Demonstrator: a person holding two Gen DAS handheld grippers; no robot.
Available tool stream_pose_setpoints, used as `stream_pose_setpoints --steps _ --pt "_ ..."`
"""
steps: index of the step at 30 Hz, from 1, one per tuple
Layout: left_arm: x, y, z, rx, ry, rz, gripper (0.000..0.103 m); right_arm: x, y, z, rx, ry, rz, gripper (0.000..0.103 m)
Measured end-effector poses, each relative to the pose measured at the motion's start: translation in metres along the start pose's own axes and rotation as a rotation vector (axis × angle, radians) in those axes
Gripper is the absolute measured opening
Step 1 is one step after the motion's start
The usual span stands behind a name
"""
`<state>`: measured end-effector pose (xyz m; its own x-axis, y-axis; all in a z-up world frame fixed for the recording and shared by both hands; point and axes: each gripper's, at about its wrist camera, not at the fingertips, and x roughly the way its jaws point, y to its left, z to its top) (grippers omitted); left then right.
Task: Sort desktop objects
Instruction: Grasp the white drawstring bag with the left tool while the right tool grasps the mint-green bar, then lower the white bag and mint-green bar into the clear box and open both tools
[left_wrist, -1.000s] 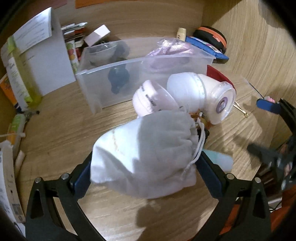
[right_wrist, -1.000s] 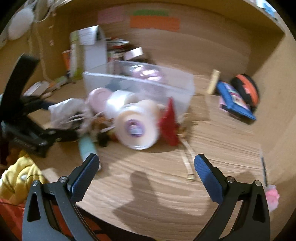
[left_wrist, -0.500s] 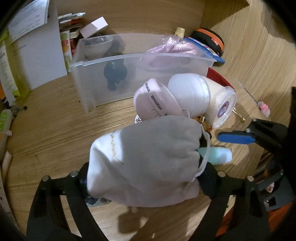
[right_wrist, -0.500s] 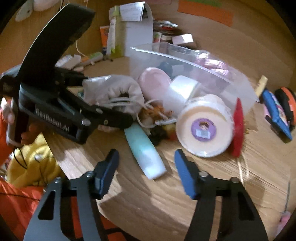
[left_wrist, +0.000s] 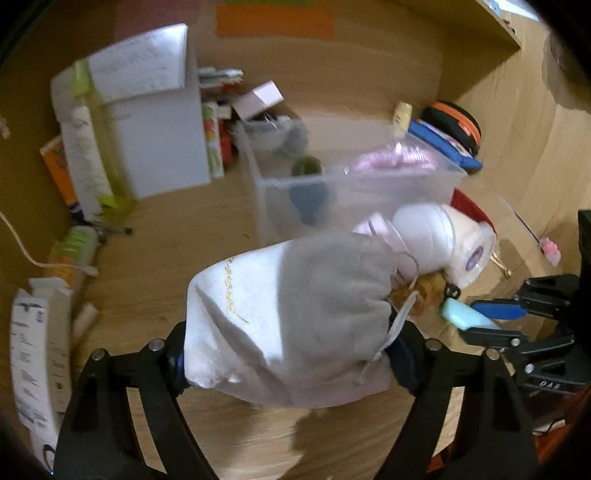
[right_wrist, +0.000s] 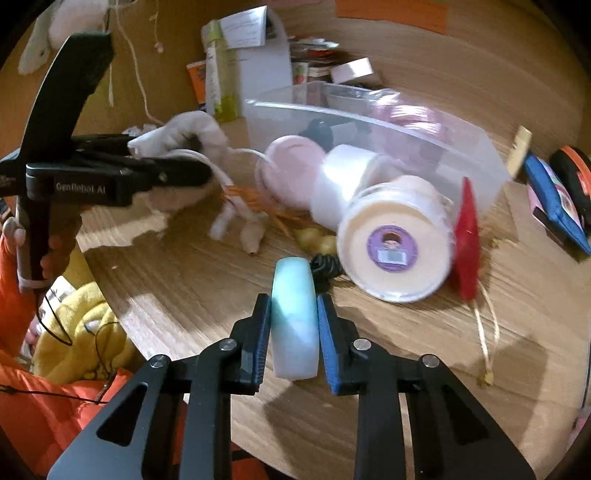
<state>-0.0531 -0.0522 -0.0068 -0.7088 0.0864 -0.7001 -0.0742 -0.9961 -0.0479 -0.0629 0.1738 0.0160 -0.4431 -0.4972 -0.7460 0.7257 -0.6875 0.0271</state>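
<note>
Left tool (left_wrist: 291, 354) is clamped on the grey-white drawstring cloth pouch (left_wrist: 295, 317), held above the wooden worktop (right_wrist: 177, 273). Right tool (right_wrist: 293, 325) is squeezed onto the pale turquoise oblong bar (right_wrist: 294, 321) at the worktop's near edge. Just beyond it: a black cord coil (right_wrist: 325, 266), a cream tape roll (right_wrist: 391, 251), a red plastic piece (right_wrist: 467, 236), crowding the clear plastic bin (right_wrist: 369, 133).

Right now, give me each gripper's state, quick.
Left gripper: jaws closed on the grey drawstring pouch.
Right gripper: jaws closed on the pale blue-green tube.
</note>
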Motion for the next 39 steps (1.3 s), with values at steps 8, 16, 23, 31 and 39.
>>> stream_pose_setpoints --steps 8,16,23,31,39 --pt "-0.017 0.004 0.02 -0.019 -0.083 0.046 0.083 -0.028 -0.012 0.006 0.047 -0.081 -0.038 0.023" --pt "-0.026 -0.001 0.045 -0.009 -0.161 0.061 0.083 -0.048 -0.034 0.022 0.105 -0.145 -0.063 0.023" --pt "-0.015 -0.008 0.068 0.018 -0.173 0.063 0.083 -0.057 -0.055 0.04 0.135 -0.204 -0.098 0.023" --pt "0.011 -0.014 0.093 0.031 -0.161 0.037 0.083 -0.058 -0.086 0.068 0.164 -0.245 -0.132 0.023" --pt "0.042 -0.017 0.118 0.034 -0.12 0.004 0.083 -0.04 -0.11 0.097 0.172 -0.233 -0.142 0.023"
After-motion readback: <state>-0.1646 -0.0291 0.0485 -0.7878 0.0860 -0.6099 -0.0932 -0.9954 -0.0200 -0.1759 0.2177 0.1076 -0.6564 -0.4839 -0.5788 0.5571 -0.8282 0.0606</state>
